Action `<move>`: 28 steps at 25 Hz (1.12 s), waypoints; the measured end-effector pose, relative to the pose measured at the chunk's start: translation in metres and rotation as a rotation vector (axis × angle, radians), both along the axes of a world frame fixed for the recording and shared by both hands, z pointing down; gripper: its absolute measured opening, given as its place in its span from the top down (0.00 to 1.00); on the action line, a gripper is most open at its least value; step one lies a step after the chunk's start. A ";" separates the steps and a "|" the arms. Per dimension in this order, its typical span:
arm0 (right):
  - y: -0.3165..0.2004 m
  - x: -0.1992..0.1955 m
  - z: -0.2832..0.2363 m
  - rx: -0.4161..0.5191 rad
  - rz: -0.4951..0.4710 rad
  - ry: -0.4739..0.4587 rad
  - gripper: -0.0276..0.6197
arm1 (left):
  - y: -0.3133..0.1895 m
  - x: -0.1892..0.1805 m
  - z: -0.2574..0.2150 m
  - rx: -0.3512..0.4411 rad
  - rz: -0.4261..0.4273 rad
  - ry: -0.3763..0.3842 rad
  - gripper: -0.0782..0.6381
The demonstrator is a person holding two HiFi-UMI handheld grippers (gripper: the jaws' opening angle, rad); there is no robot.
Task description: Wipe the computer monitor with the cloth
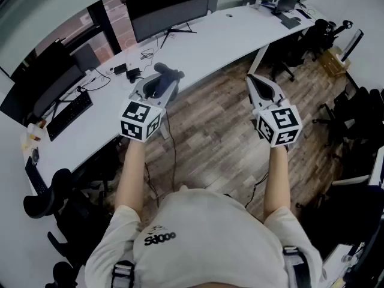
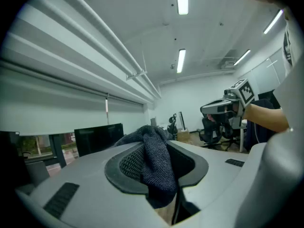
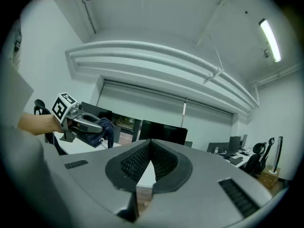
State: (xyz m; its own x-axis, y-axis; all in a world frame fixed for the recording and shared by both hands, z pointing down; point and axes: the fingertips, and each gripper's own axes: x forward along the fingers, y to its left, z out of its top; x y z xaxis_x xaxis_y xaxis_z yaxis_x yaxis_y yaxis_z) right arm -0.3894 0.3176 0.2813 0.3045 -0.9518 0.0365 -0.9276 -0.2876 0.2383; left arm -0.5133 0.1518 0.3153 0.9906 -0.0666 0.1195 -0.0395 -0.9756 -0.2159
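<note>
Left: left gripper [image 1: 161, 80], fingers clamped on the dark cloth [image 1: 168, 72], which bunches out past the tips. It is held at the near edge of the desk [image 1: 210, 41].

Ahead of it: wide computer monitor [image 1: 171, 8], standing at the desk's far side with its long axis running along the desk. It lies straight beyond the cloth and well apart from it. I judge the left gripper the nearer one for the wipe.

Right: right gripper [image 1: 253, 81], fingers together on nothing, over the floor and farther from the screen.
</note>
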 end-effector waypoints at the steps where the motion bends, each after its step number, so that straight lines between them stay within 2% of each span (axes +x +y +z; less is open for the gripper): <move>1: 0.001 0.003 0.000 0.001 -0.001 0.001 0.95 | 0.001 0.003 0.000 0.002 0.000 -0.001 0.71; 12: 0.023 0.055 0.002 0.031 -0.015 -0.029 0.95 | 0.019 0.048 0.009 0.020 -0.023 -0.026 0.71; 17: 0.034 0.080 0.006 0.049 -0.087 -0.051 0.95 | 0.033 0.073 0.012 0.039 -0.039 -0.030 0.71; 22: 0.016 0.102 0.011 0.053 -0.156 -0.053 0.95 | 0.023 0.104 0.012 0.038 -0.053 -0.037 0.71; 25: -0.005 0.131 0.012 0.041 -0.153 -0.013 0.95 | 0.004 0.133 0.009 0.038 -0.056 -0.026 0.71; 28: -0.030 0.166 0.022 0.033 -0.145 -0.018 0.95 | -0.024 0.168 0.015 0.034 -0.052 -0.026 0.71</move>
